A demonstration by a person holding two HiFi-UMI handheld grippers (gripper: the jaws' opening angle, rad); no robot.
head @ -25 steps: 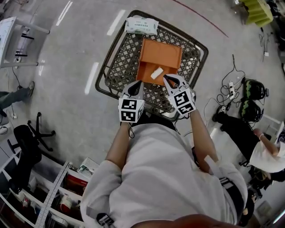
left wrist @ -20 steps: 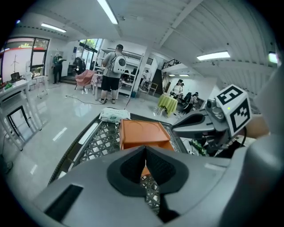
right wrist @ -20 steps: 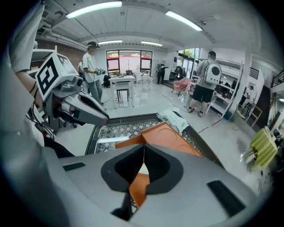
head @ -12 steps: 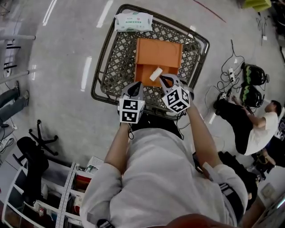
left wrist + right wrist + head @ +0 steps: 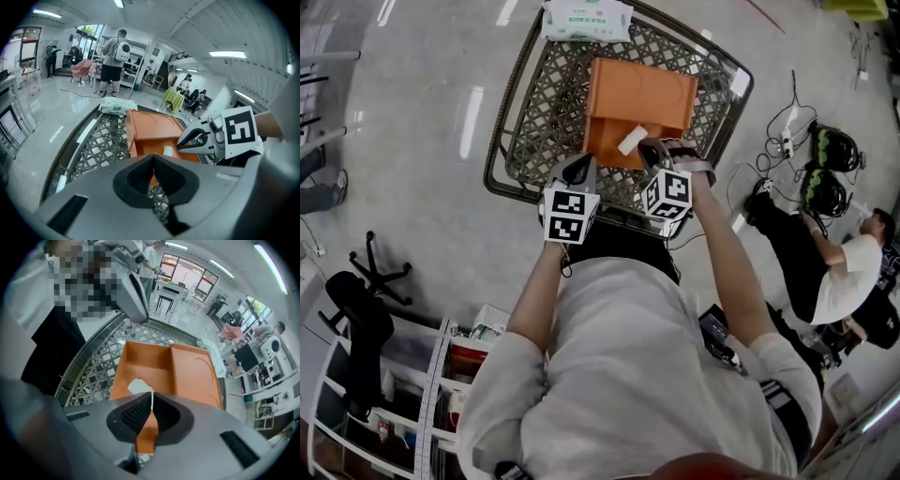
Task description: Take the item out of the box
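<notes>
An open orange box lies in a metal mesh cart basket. My right gripper is over the box's near compartment, shut on a thin white packet. In the right gripper view the packet sticks out from between the closed jaws above the orange box. My left gripper hovers at the box's near left corner, shut, with nothing in it. From the left gripper view I see the box, the packet and the right gripper beside it.
A green-and-white wipes pack rests on the basket's far rim. A person sits on the floor at the right, near helmets and cables. An office chair and shelves stand at lower left. People stand in the background.
The right gripper has turned a little and shifted slightly left, still shut on the white packet over the box. The left gripper has barely moved.
</notes>
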